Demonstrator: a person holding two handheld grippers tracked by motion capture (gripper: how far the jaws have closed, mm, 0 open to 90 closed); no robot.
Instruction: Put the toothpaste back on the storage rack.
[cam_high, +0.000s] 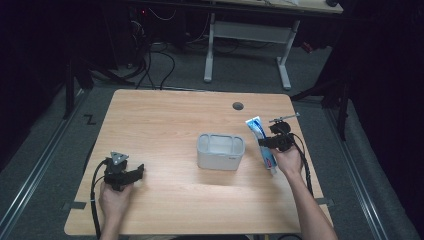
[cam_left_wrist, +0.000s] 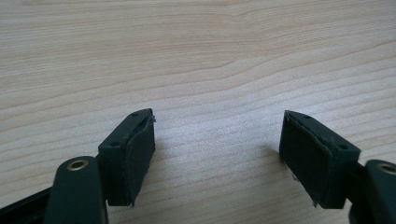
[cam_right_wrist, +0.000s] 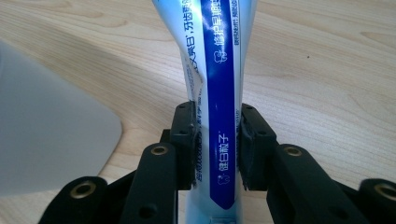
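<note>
The table (cam_high: 165, 125) is a light wood-grain top with rounded corners and a dark round cable hole (cam_high: 238, 106) near its far edge, right of the middle. Around it lies grey carpet; metal rails run along the floor on both sides. Beyond the far edge stands a white-legged desk (cam_high: 250, 45) with black cables (cam_high: 155, 65) trailing under it, and the rest of the room is dark.

A pale grey box (cam_high: 221, 151), open at the top and split into compartments, sits a little right of the table's centre.

The tube (cam_high: 262, 140) is white with a broad blue stripe running its length and printed characters on both colours. In the right gripper view (cam_right_wrist: 219, 70) it looks creased where the pads squeeze it. It is lifted near the table's right edge, just right of the box and apart from it, with its flat crimped end tipped toward the far edge and its cap end toward the hand.

The right gripper (cam_high: 277, 141) is pinching the tube across its width, one pad on each side, with the jaws pressed in tight.

The left gripper (cam_high: 122, 172) sits near the table's near-left corner, held in the left hand (cam_high: 115, 197). Its jaws stand spread wide over bare wood, nothing between them.
</note>
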